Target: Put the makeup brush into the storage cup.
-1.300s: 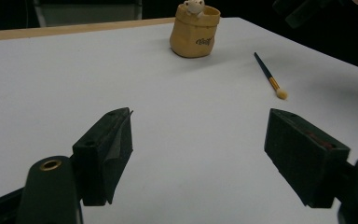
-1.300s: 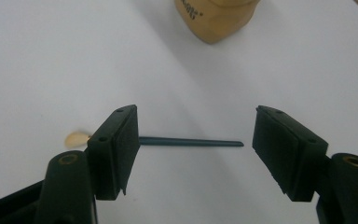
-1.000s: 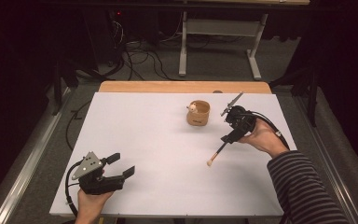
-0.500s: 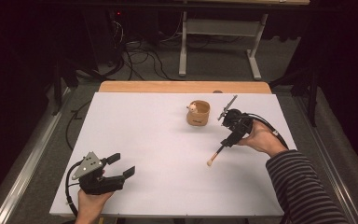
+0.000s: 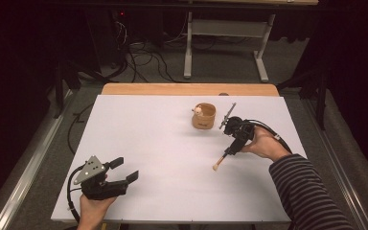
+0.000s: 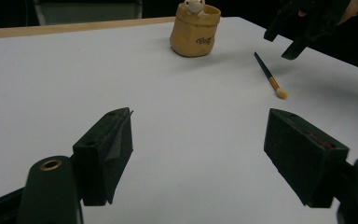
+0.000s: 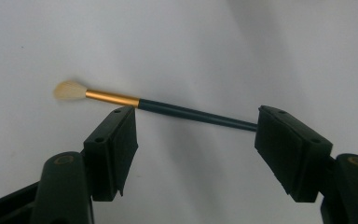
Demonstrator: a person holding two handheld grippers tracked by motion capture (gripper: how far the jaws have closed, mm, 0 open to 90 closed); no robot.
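Observation:
A paintbrush [image 5: 223, 159] with pale bristles, a gold ferrule and a dark handle lies on the white table, right of centre. My right gripper [image 5: 231, 149] hovers over its handle end, open, holding nothing. In the right gripper view the paintbrush [image 7: 168, 109] lies across the table just beyond the spread jaws of the right gripper [image 7: 196, 137]. My left gripper [image 5: 124, 169] rests open near the front left edge. From the left gripper view, the left gripper [image 6: 198, 154] faces the brush [image 6: 268, 74] and the right gripper [image 6: 303, 28] far off.
A tan sack-shaped pot [image 5: 204, 116] with a small white figure at its rim stands at the back centre, left of the right gripper; the same pot [image 6: 195, 30] appears in the left gripper view. A wooden strip [image 5: 187, 89] borders the far table edge.
The right gripper has shifted slightly down and toward the brush. The brush, the pot and the left gripper have stayed in place.

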